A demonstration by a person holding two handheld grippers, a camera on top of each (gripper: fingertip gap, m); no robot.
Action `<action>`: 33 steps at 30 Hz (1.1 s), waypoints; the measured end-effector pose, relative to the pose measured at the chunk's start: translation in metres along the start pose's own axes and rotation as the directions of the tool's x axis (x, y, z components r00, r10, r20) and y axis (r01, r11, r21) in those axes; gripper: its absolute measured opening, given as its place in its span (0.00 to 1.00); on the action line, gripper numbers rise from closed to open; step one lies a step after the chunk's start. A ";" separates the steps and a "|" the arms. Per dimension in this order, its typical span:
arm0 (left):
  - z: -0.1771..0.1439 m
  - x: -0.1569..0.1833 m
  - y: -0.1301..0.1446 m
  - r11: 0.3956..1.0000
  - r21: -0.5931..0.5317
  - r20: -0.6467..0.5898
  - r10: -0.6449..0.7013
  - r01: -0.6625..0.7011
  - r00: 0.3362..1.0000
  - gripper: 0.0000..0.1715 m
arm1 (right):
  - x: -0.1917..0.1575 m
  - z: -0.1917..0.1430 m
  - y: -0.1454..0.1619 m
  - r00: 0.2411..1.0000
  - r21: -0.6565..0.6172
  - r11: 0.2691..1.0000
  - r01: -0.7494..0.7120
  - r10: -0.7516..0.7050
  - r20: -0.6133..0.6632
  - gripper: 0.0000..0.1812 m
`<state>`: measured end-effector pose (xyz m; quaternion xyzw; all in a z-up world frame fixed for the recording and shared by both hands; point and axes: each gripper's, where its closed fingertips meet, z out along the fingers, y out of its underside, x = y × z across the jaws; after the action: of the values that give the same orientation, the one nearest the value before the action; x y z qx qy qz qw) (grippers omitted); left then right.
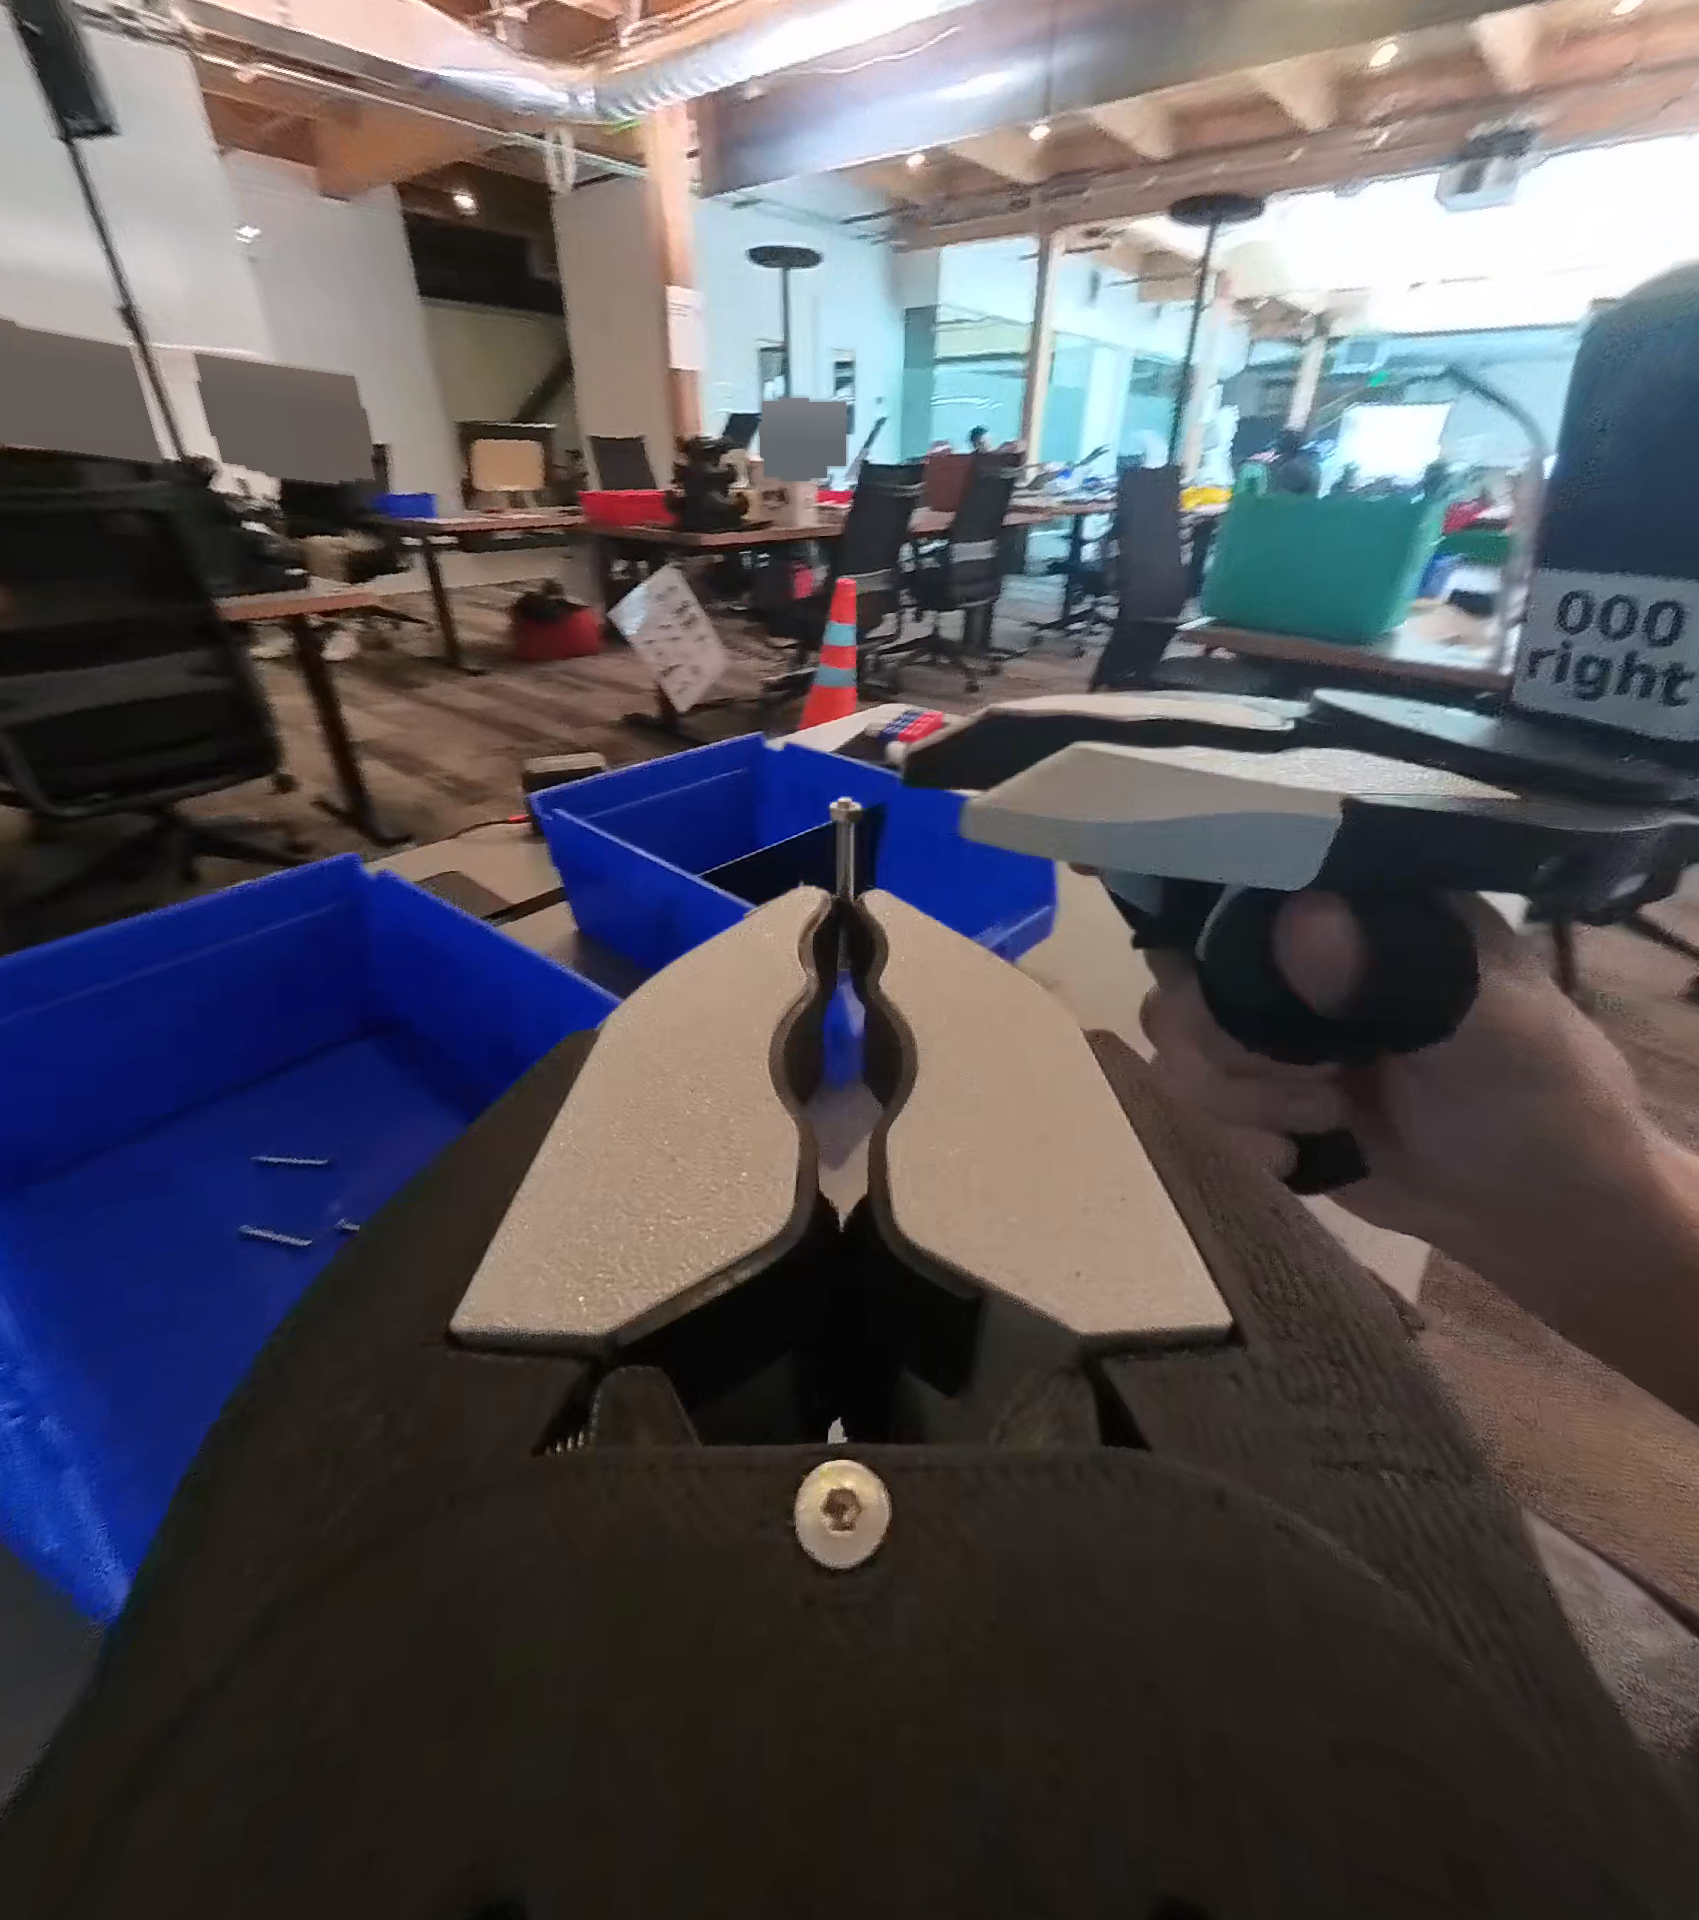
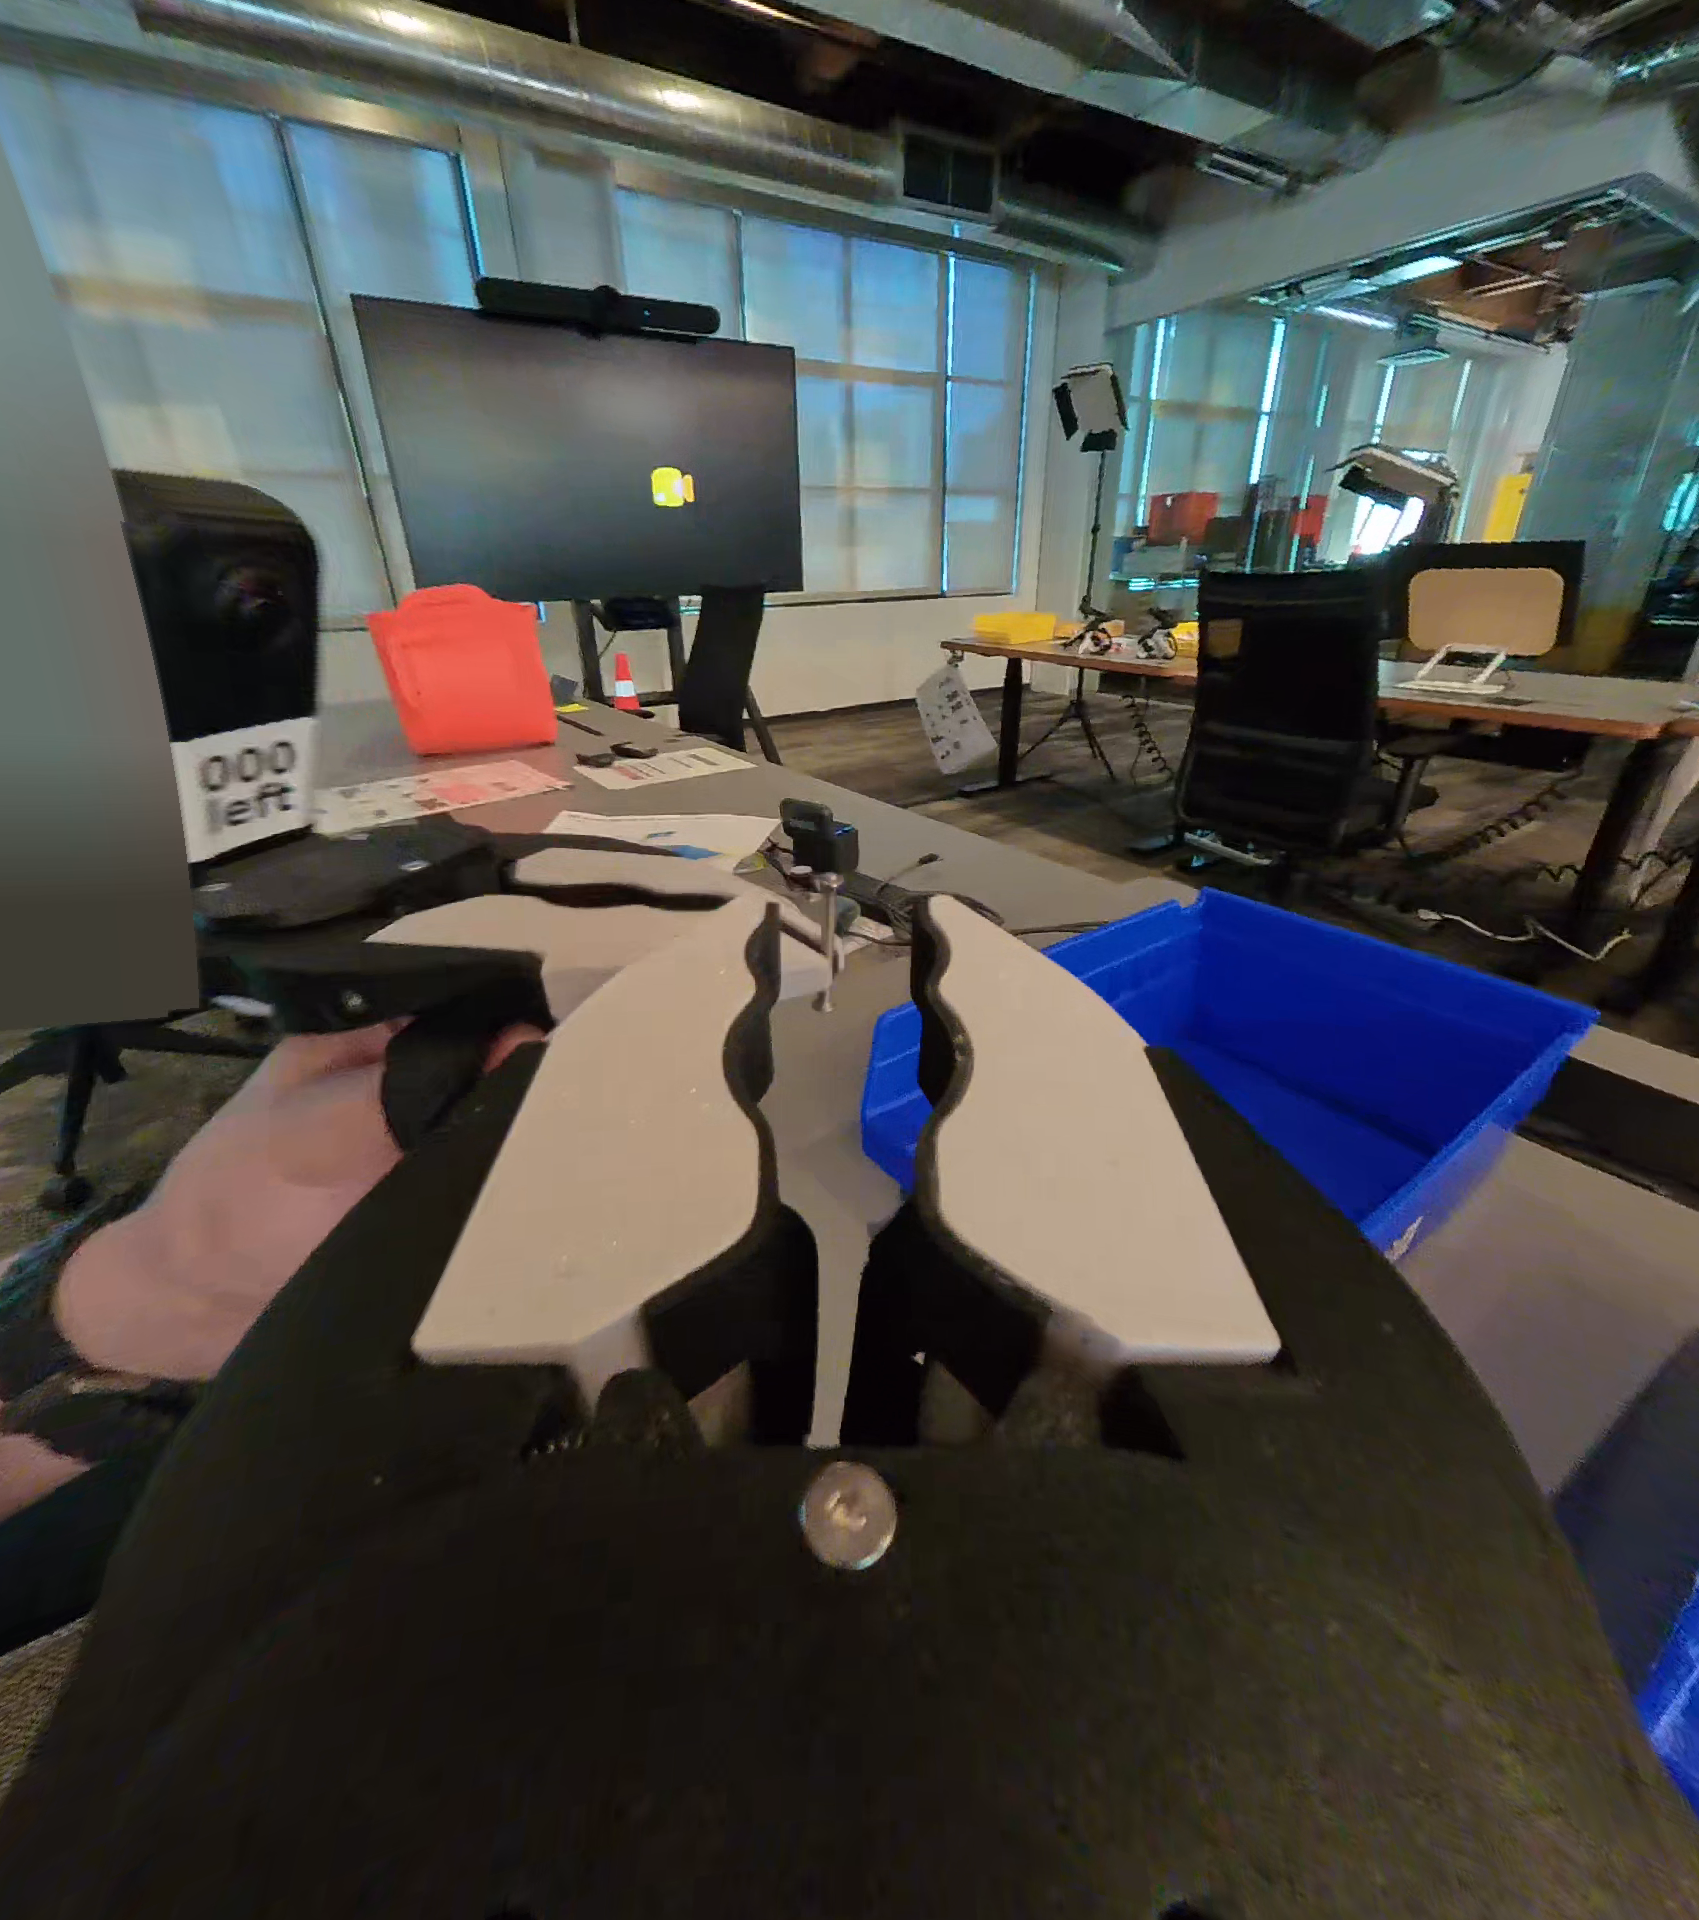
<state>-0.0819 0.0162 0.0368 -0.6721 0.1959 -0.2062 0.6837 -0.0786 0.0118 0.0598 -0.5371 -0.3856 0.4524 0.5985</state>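
Note:
My left gripper [image 1: 843, 902] is shut on a thin metal bolt [image 1: 843, 844] and holds it upright, head up, above the table. In the right wrist view the same bolt [image 2: 829, 940] stands between my right gripper's two grey fingers. My right gripper [image 2: 845, 925] is open around it, and I see no finger touching it. The left gripper [image 2: 710, 900] reaches in there from the left. In the left wrist view the right gripper [image 1: 938, 795] comes in from the right, its tips just right of the bolt head.
A blue bin [image 1: 14, 1247] with a few loose bolts [image 1: 289, 1162] sits at the left, and a second blue bin [image 1: 616, 883] stands behind the bolt; it also shows in the right wrist view [image 2: 1447, 1122]. An orange bag [image 2: 460, 670], papers and a small black device [image 2: 819, 831] lie on the grey table. Both grippers' tips are close together, under 4 cm apart.

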 end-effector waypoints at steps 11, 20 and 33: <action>0.003 0.011 -0.001 0.999 -0.010 0.024 0.053 -0.053 0.998 0.01 | -0.003 0.009 0.001 1.000 -0.006 1.000 0.007 -0.007 -0.025 0.05; -0.001 0.012 -0.005 0.998 0.006 0.018 0.061 -0.061 0.998 0.01 | -0.006 0.008 0.000 1.000 -0.003 1.000 0.017 -0.017 -0.013 0.03; -0.009 0.039 -0.007 0.981 -0.046 -0.488 -0.185 0.187 0.853 0.01 | -0.022 -0.012 -0.003 0.845 -0.095 0.976 -0.195 0.216 0.489 0.02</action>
<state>-0.0543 -0.0126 0.0443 -0.6126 0.2965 -0.4352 0.5895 -0.0730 -0.0128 0.0620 -0.4533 -0.4760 0.6284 0.4161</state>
